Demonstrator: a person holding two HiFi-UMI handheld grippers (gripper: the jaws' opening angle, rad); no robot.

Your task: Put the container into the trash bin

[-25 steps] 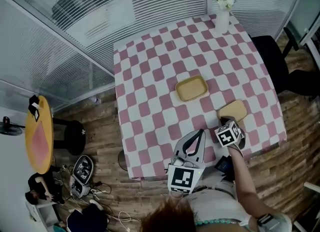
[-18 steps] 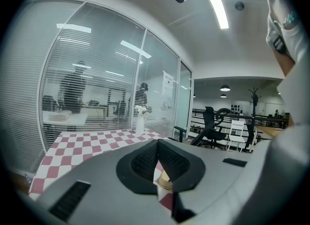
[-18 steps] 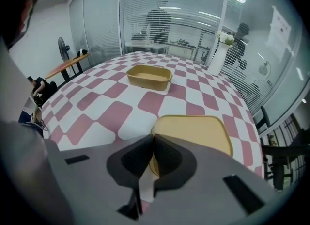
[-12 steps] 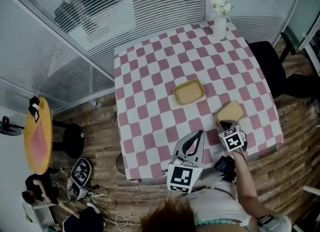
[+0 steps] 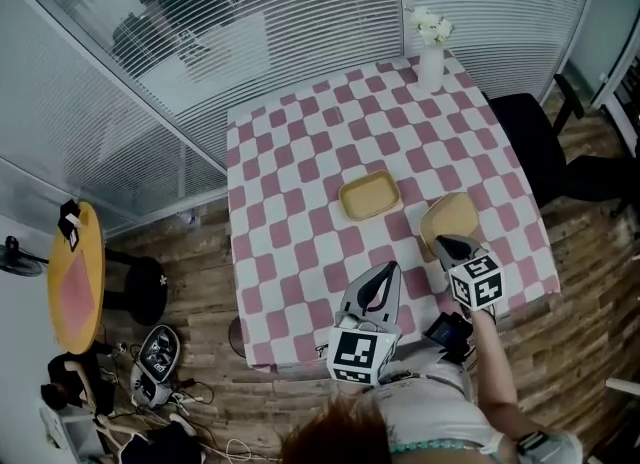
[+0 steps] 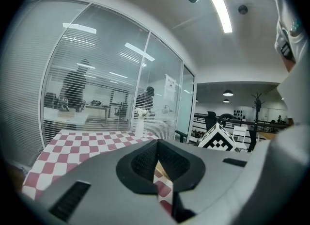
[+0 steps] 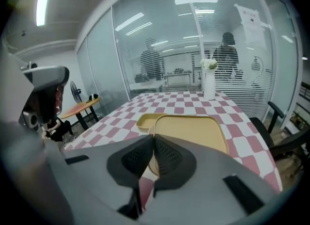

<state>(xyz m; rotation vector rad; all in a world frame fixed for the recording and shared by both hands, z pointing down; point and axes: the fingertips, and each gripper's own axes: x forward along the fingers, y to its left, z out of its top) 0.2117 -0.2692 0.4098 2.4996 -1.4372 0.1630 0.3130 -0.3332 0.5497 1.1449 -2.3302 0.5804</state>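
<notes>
A shallow tan container (image 5: 452, 218) hangs tilted above the checked tablecloth's near right part, and my right gripper (image 5: 441, 243) is shut on its near rim. The right gripper view has that container (image 7: 191, 129) spreading out beyond the closed right gripper (image 7: 154, 153). A second tan container (image 5: 369, 195) lies flat near the table's middle, and its corner (image 7: 145, 120) peeks out left of the held one. My left gripper (image 5: 391, 268) hovers at the table's near edge, shut with nothing in it. Through the left gripper (image 6: 156, 158), only cloth shows.
A white vase with flowers (image 5: 430, 50) stands at the table's far right corner. A black chair (image 5: 535, 132) is beside the table's right side. A round orange table (image 5: 75, 274) and bags (image 5: 160, 357) are on the wooden floor at left. Glass walls with blinds enclose the far side.
My right gripper has risen with the tan container, which was flat on the table and now hangs tilted above it. The left gripper has stayed in place.
</notes>
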